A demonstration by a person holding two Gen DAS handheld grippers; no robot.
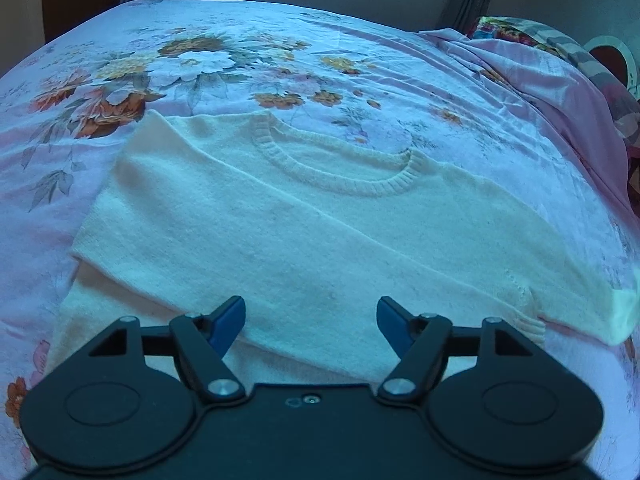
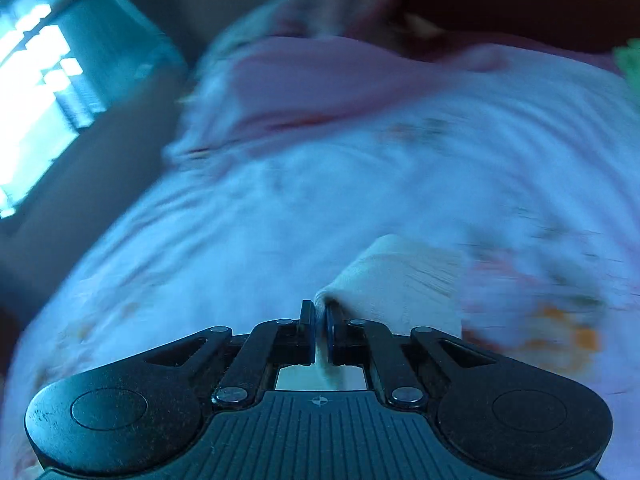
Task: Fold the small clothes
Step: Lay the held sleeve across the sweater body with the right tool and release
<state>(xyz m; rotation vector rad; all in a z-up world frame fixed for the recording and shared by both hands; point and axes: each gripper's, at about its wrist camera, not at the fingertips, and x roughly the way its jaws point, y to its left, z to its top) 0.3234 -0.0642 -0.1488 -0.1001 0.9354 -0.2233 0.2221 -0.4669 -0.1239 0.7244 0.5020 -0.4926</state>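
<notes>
A cream knit sweater (image 1: 304, 224) lies flat on the floral bedsheet (image 1: 168, 60), its ribbed round collar (image 1: 340, 168) towards the far side. Its left sleeve is folded across the body. My left gripper (image 1: 311, 320) hovers open over the sweater's near part, with nothing between its blue pads. In the blurred right wrist view, my right gripper (image 2: 319, 328) is shut on a cream sleeve end (image 2: 400, 284), which rises off the sheet and runs to the right of the fingers. A sliver of the cream cloth shows between the pads.
A crumpled pink cover (image 1: 552, 92) and a patterned pillow (image 1: 532, 34) lie at the bed's far right. In the right wrist view a bright window with curtains (image 2: 36, 92) is on the left, a green cloth (image 2: 630, 64) at the far right edge.
</notes>
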